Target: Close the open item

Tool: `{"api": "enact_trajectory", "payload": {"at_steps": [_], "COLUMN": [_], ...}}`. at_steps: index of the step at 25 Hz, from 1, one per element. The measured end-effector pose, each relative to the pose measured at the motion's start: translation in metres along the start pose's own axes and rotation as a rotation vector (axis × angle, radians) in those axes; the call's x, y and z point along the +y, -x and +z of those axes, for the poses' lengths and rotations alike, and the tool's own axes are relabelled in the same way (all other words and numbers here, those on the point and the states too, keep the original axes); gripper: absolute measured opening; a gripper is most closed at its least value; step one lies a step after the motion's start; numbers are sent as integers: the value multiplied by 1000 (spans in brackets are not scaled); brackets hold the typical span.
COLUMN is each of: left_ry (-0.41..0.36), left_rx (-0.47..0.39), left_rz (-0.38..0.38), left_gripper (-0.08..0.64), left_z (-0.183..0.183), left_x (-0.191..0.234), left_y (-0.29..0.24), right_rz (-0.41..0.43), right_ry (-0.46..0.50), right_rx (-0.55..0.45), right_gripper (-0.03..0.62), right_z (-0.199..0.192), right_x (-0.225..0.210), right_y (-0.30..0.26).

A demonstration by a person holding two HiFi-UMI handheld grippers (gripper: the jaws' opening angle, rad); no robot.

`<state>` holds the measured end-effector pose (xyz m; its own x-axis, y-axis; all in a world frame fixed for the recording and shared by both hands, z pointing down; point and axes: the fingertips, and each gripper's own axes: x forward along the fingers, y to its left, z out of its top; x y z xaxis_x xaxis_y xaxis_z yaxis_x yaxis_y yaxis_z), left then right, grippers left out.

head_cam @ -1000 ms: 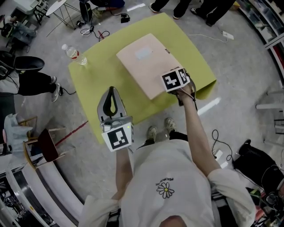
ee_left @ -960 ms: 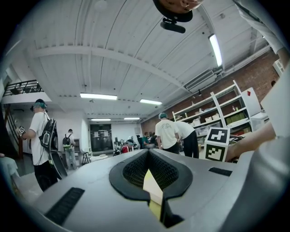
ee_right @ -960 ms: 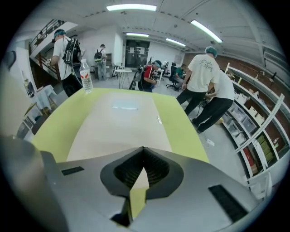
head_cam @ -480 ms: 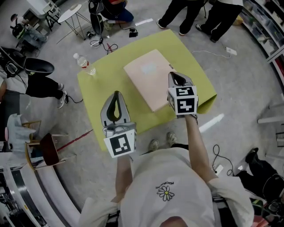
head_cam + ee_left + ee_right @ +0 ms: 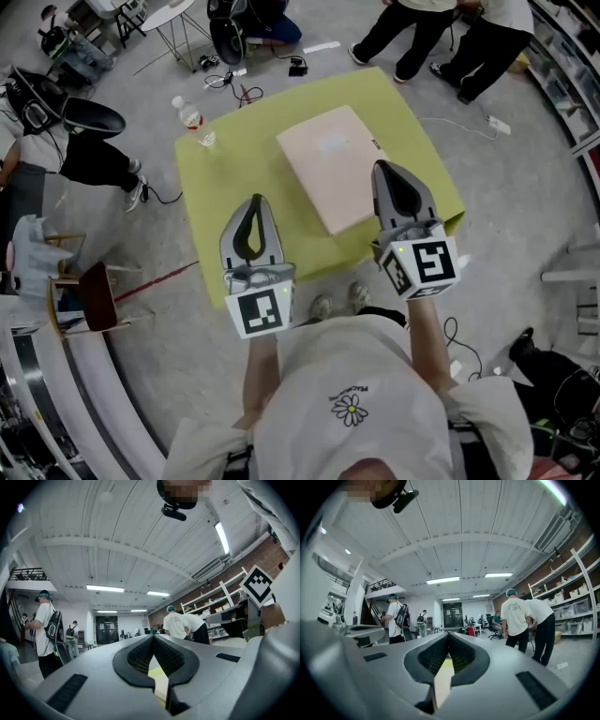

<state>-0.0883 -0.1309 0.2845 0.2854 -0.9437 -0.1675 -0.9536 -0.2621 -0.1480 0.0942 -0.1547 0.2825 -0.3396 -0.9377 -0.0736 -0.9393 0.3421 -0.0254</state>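
Nearest, the left gripper [image 5: 252, 199] and the right gripper [image 5: 385, 169] hang over the near edge of the table [image 5: 211, 220], both clenched on nothing. Beyond them the pink folder [image 5: 333, 161] lies flat and shut mid-table, so the closing looks done; next, just keep clear. A second ago the right gripper was down at the folder's near edge; now it's drawn back.

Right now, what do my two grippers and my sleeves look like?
The left gripper and the right gripper are grey shells tapering to a point, with black ribbed pads inside. Each carries a cube with black-and-white square markers at the back. You wear a white short-sleeved T-shirt with a daisy print.
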Motion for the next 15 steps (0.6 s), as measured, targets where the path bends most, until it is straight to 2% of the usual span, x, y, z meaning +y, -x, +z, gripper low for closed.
{"api": "enact_trajectory", "payload": {"at_steps": [3, 7, 15], "left_ry": [6, 4, -7], "left_rx": [-1, -8, -24], "left_rz": [12, 23, 34], "left_gripper": [14, 14, 14], "left_z": [1, 7, 14], "left_x": [2, 6, 6], "left_y": [6, 11, 14], "right_rz": [12, -16, 0], "right_ry": [-14, 55, 98], "right_rx": [-53, -103, -75], "right_gripper": [12, 12, 12], "right_z": [9, 13, 0], "right_x": [6, 11, 21], "right_y": [10, 21, 31]}}
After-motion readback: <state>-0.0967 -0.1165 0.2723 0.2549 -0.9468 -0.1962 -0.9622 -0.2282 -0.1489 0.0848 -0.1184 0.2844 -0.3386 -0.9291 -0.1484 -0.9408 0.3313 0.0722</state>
